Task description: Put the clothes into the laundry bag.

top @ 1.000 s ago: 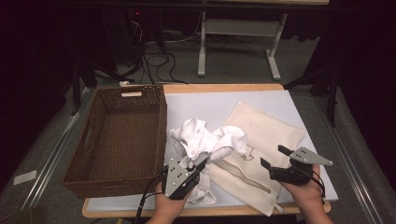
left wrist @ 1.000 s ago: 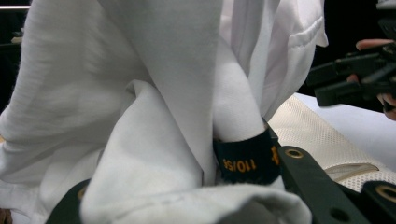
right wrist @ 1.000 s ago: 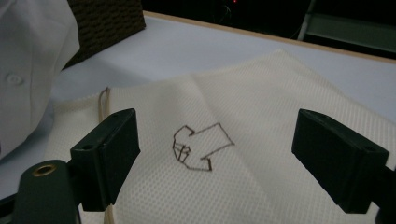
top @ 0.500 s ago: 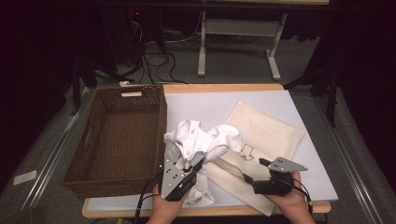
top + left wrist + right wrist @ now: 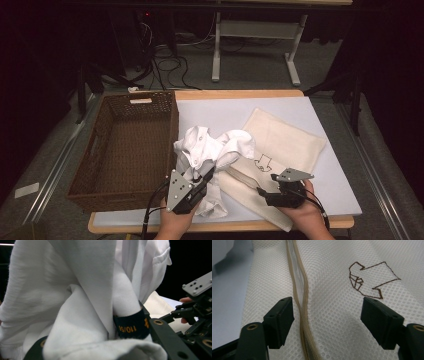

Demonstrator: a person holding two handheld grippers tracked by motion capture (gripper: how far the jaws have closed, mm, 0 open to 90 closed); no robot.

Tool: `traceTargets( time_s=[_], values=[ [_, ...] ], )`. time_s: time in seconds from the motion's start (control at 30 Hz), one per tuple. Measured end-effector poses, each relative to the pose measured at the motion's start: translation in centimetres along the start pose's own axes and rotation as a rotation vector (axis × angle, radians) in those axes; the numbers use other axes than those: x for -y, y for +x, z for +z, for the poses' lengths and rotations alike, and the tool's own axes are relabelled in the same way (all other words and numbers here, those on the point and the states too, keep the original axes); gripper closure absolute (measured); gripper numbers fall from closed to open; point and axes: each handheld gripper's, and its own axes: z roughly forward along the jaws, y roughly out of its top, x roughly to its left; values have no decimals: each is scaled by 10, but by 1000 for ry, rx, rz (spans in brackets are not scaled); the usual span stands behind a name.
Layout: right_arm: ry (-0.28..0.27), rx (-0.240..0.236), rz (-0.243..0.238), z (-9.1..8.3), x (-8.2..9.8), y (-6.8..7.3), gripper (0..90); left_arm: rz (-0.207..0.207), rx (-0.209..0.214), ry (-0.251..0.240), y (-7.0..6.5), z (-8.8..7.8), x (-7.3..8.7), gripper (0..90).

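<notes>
Left hand-held gripper point(image 5: 202, 179): mine, clamped on white shirt point(image 5: 212, 150) beside basket point(image 5: 125, 145). Right hand-held gripper point(image 5: 327, 312): jaws apart, just been closing, straddling mesh bag point(image 5: 332, 290) zipper point(image 5: 300, 290) on counter point(image 5: 225, 110).

The white garment point(image 5: 75, 290) is soft matt knit cloth with a dark woven label point(image 5: 131, 326) lettered in orange. Beside the garment, the cream bag point(image 5: 332, 302) is open-weave mesh with a ribbed zip seam point(image 5: 299, 297). The basket point(image 5: 125, 150) is rough brown wicker; the table point(image 5: 220, 107) looks smooth and matt
</notes>
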Motion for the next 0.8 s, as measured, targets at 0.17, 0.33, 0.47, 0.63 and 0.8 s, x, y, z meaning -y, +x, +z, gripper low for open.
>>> traceTargets(
  time_s=[0.17,0.33,0.47,0.63,0.8],
  values=[
    [-1,11,-25,-2,0,2,454,7,4,-5,-1,-1,-1,715],
    [-23,13,-5,-5,-1,-3,583,2,4,-8,0,-1,-1,715],
    [-49,24,12,-9,-2,-8,690,5,2,-5,0,-1,-1,715],
    [-50,22,40,-12,-1,-16,813,7,4,-1,-2,0,0,715],
    [-50,12,46,-12,-2,-19,859,9,6,1,-3,1,1,715]
  ],
)
